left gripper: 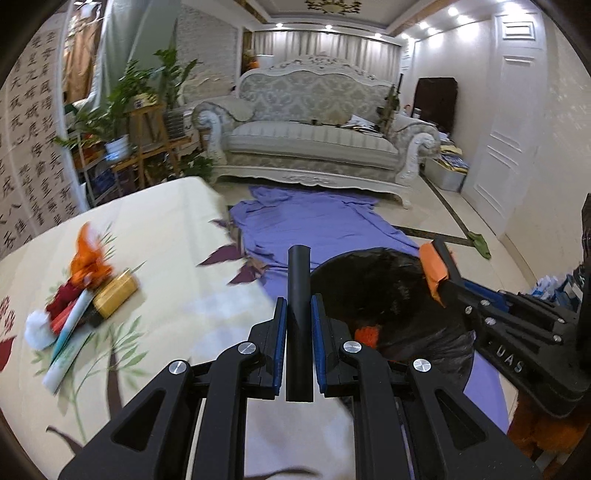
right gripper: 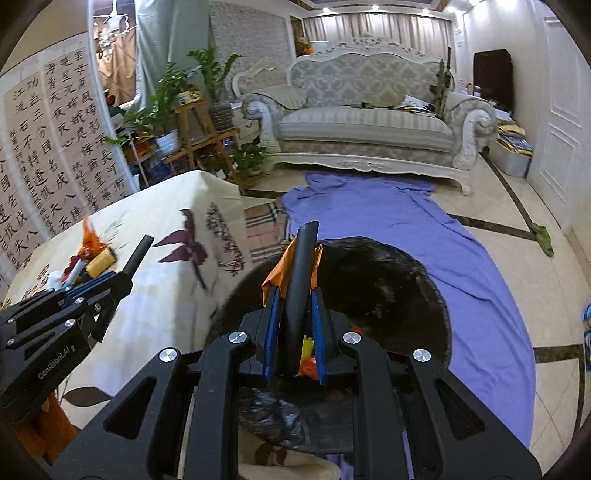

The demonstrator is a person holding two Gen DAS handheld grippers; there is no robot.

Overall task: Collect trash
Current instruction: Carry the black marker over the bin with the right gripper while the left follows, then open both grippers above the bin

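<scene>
Black bin bag (right gripper: 369, 280) | orange scraps inside (blurred) | left claw (left gripper: 299, 306), right claw (right gripper: 295, 295) pressed together, right pinching orange paper (right gripper: 277, 275)

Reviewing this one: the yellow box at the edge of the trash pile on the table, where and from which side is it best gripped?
Probably the far end of the yellow box, pinched across its narrow width from above. It lies flat on the tablecloth. That end and the side toward the black trash bag look free, while red and white scraps crowd its other side.

light: bright ceiling spotlights (left gripper: 424, 26) | blur: motion smear on left side | edges: fisheye curvature, dark vignette
</scene>
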